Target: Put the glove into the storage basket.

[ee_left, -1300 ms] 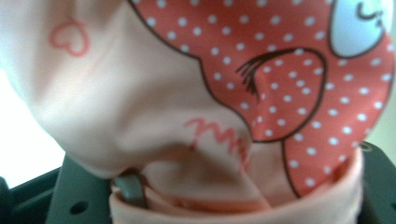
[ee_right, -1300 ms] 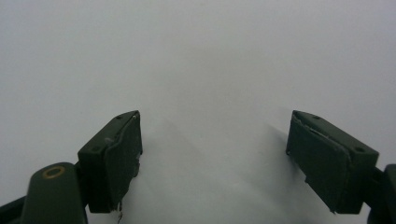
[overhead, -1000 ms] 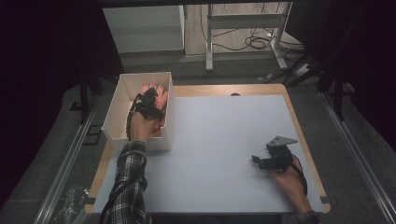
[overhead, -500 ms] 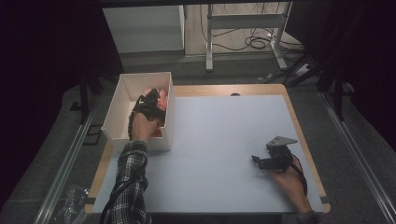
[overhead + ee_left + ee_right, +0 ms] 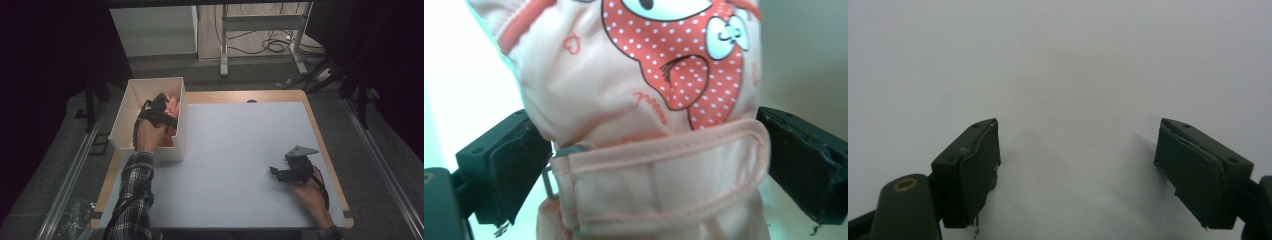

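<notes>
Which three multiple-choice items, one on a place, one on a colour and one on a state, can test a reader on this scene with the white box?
1. Where is the left gripper?
A. Inside the white open-topped box
B. On the floor
C. At the table's right edge

2. Which colour is the padded fabric mitten with the dotted cartoon print?
A. Dark blue
B. Pale pink with red
C. Green

3. How do the jaws of the right gripper stand?
A. Shut on a cup
B. Shut on the mitten
C. Open, with nothing between them

Answers:
1 A, the high view shows it reaching into the box.
2 B, the left gripper view shows pink fabric with a red patch.
3 C, bare white table surface shows between them.
</notes>
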Demonstrator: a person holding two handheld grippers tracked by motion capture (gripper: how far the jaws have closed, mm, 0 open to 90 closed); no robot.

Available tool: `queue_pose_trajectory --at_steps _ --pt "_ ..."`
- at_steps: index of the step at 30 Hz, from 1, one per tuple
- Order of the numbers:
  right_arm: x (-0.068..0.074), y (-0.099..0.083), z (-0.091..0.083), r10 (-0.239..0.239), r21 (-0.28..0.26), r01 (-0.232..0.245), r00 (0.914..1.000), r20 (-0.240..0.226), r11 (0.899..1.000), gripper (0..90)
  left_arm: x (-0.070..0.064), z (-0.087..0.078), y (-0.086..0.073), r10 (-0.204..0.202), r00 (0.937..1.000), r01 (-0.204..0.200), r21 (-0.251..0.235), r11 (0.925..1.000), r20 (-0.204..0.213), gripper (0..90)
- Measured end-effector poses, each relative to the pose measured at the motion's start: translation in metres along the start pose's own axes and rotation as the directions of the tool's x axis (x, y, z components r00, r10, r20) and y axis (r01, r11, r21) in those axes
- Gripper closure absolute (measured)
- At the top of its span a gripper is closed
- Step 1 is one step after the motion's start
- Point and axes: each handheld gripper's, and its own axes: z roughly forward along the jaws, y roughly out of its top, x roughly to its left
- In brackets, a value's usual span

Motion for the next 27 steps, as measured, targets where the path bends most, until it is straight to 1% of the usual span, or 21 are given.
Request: queue_pose_trajectory --at_steps 1,2,5,7,15,20,23,27 --pt "0.0 0.0 0.0 -0.002 0.001 0.002 1.0 0.001 1.0 18.5 0.0 -0.002 0.0 0.005 1.0 -0.005 -0.004 1.0 0.003 4.2" --pt "0.0 0.0 0.0 0.0 0.0 0.0 1.0 0.0 1.0 18.5 0.0 -0.003 -0.001 0.001 1.0 -0.001 -0.016 0.9999 0.008 4.2" --pt "0.0 0.0 0.0 0.0 0.0 0.0 1.0 0.0 1.0 18.5 0.001 -0.009 -0.002 0.015 0.9998 -0.014 -0.032 0.9994 0.015 4.3" --pt "0.0 0.0 0.0 -0.001 0.0 0.001 1.0 0.0 1.0 18.5 0.001 -0.013 -0.003 0.015 0.9996 -0.014 -0.046 0.9988 0.023 4.3" --pt "0.0 0.0 0.0 0.0 0.0 0.0 1.0 0.0 1.0 18.5 0.005 -0.031 -0.005 0.024 0.9992 -0.021 -0.109 0.9938 0.031 4.6" --pt "0.0 0.0 0.0 0.0 0.0 0.0 1.0 0.0 1.0 18.5 0.007 -0.041 -0.007 0.022 0.9985 -0.015 -0.151 0.9885 0.049 3.9" --pt "0.0 0.0 0.0 -0.001 0.0 0.001 1.0 0.0 1.0 18.5 0.006 -0.047 -0.009 0.039 0.998 -0.03 -0.167 0.9854 0.05 2.6" --pt "0.0 0.0 0.0 -0.001 0.0 0.001 1.0 0.001 1.0 18.5 0.005 -0.055 -0.011 0.049 0.9969 -0.035 -0.204 0.9783 0.061 1.8"
